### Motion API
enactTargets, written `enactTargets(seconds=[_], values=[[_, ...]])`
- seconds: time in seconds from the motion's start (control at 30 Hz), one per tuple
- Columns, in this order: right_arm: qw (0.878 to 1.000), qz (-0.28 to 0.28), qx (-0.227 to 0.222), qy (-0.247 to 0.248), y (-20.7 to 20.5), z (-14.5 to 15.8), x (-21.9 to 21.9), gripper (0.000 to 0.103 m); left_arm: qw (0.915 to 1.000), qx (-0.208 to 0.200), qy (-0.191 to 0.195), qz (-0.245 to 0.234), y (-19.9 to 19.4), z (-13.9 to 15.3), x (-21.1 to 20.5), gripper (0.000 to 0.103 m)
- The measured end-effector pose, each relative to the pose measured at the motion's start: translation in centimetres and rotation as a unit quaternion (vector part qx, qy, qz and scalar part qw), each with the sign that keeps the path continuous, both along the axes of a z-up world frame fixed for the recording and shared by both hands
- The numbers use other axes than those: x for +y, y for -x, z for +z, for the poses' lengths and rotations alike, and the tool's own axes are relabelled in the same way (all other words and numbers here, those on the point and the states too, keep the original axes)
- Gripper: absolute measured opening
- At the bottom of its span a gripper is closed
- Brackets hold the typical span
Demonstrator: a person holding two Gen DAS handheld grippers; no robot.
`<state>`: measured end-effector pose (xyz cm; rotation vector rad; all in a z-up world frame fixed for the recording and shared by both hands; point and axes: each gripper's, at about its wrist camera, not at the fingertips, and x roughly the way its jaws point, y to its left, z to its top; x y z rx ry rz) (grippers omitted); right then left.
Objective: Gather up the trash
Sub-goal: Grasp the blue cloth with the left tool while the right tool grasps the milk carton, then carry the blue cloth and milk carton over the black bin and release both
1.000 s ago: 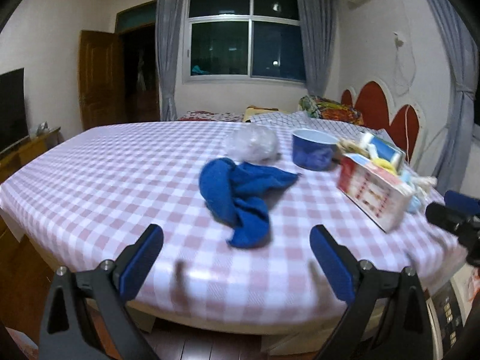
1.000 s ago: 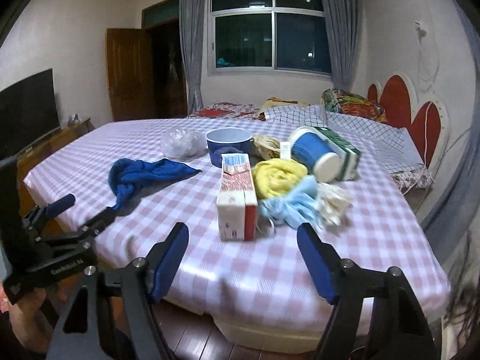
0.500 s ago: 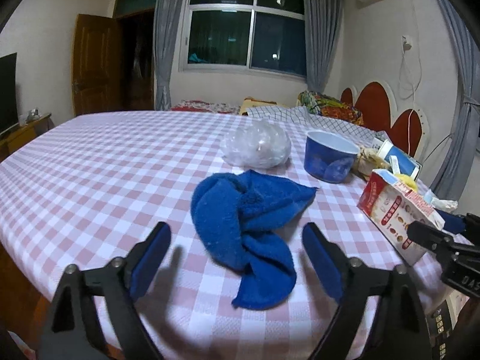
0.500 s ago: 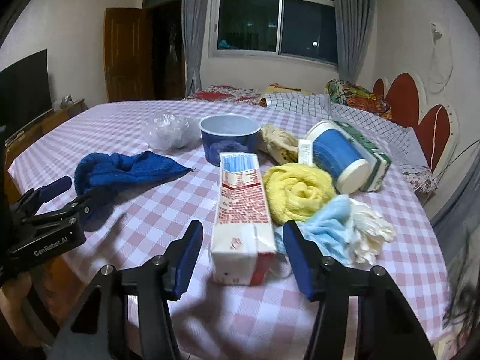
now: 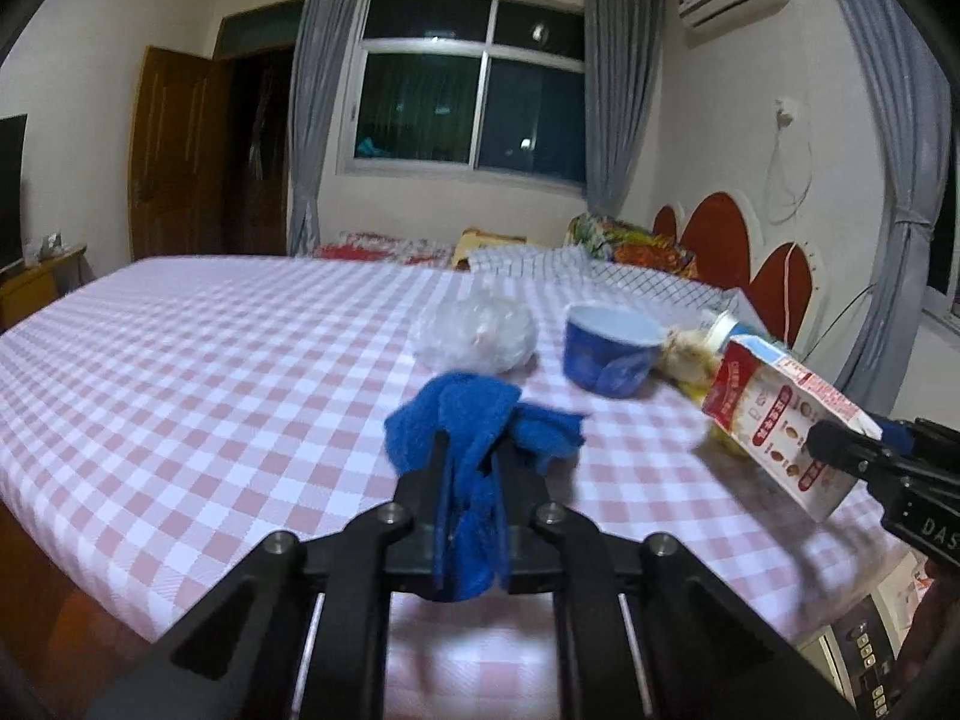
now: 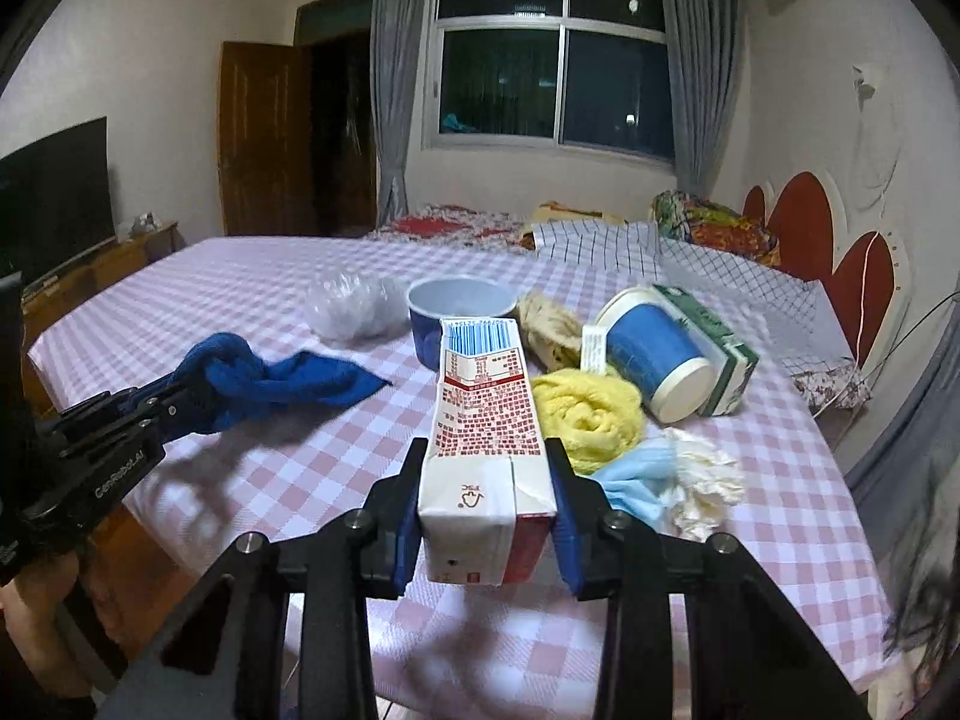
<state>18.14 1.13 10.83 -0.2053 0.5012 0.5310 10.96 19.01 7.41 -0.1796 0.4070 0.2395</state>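
Left gripper (image 5: pixel 471 468) fingers clamped on cloth (image 5: pixel 480 426); right gripper (image 6: pixel 487 480) fingers clamped on carton (image 6: pixel 486 420). Risk: tilted carton may slip or spill; dangling cloth may snag.

Dim indoor artificial light from overhead; window (image 5: pixel 474 114) black, with small lamp reflections in the glass. Soft shadows lie on the tablecloth (image 6: pixel 300 462) under the cloth (image 6: pixel 270 378) and carton (image 6: pixel 486 450). Strong fisheye bending, dark vignette at the corners. Left view slightly motion-blurred, carton (image 5: pixel 780 420) smeared; right view sharper. Noisy, bluish cast.
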Motion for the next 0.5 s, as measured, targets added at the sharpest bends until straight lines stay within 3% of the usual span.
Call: enactTargets(seconds=[0.5], values=[[0.998, -0.042, -0.038, -0.030, 3.2, 2.8, -7.9, 0.038, 0.9953, -0.061, -0.008, -0.075, 1.2, 4.6, -6.4, 0.011]])
